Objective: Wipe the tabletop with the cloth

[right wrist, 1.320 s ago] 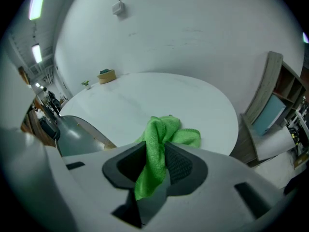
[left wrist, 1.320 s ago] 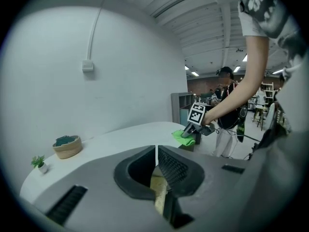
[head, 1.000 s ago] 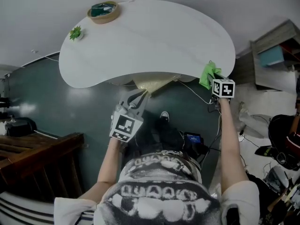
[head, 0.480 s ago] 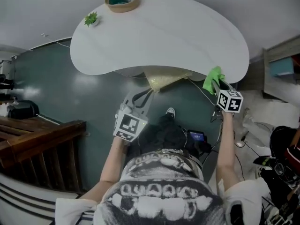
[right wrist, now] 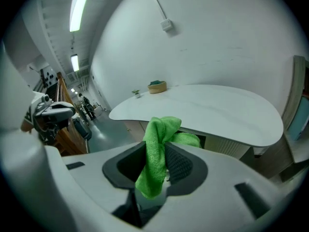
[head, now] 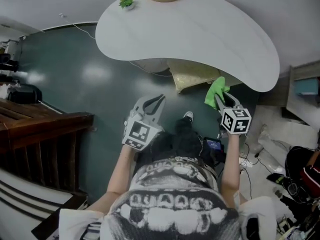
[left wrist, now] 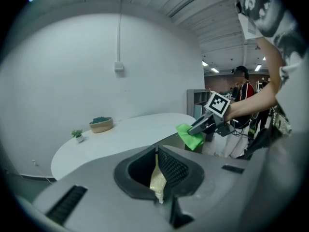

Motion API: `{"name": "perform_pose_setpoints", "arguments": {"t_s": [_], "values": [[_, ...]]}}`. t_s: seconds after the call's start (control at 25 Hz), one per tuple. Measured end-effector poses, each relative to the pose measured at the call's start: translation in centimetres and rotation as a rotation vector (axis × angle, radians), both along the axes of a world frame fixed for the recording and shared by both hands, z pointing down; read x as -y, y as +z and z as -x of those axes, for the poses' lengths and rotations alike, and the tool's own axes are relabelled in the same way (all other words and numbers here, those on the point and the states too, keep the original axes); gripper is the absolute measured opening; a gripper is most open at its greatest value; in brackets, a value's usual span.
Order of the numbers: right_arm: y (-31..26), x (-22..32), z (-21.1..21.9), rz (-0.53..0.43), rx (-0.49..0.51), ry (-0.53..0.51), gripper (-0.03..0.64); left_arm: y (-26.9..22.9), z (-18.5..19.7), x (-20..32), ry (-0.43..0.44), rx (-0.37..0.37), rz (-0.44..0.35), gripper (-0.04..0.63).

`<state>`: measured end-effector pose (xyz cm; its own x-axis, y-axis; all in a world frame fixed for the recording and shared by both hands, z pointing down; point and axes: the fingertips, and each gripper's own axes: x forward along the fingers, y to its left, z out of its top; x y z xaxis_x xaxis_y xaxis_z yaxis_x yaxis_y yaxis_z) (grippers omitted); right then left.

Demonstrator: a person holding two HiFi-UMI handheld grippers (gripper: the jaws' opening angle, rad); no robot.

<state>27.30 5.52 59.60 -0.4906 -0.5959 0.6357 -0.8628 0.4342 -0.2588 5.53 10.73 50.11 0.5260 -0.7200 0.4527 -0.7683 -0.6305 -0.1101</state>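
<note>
Head view tells me my right gripper [head: 221, 100], jaws clamped on the bright green microfibre cloth [head: 215, 90], has come back off the white kidney-shaped tabletop [head: 200, 29]. A second ago the cloth sat at its near right edge; now it hangs short of that edge, touching nothing. My left gripper [head: 157, 100] waits near left, jaws all but together and empty. I judge this pass finished or paused; more wiping means reaching far again.
</note>
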Motion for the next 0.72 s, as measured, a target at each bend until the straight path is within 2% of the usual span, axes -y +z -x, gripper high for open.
{"name": "perform_pose_setpoints", "arguments": {"t_s": [0.4, 0.72], "values": [[-2.5, -6.9, 12.0, -0.035, 0.027, -0.143, 0.12, 0.0, 9.0, -7.1, -0.084, -0.012, -0.007, 0.015], [-3.8, -12.9, 18.2, -0.067, 0.06, -0.222, 0.12, 0.9, 12.9, -12.1, -0.114, -0.015, -0.015, 0.015]]}}
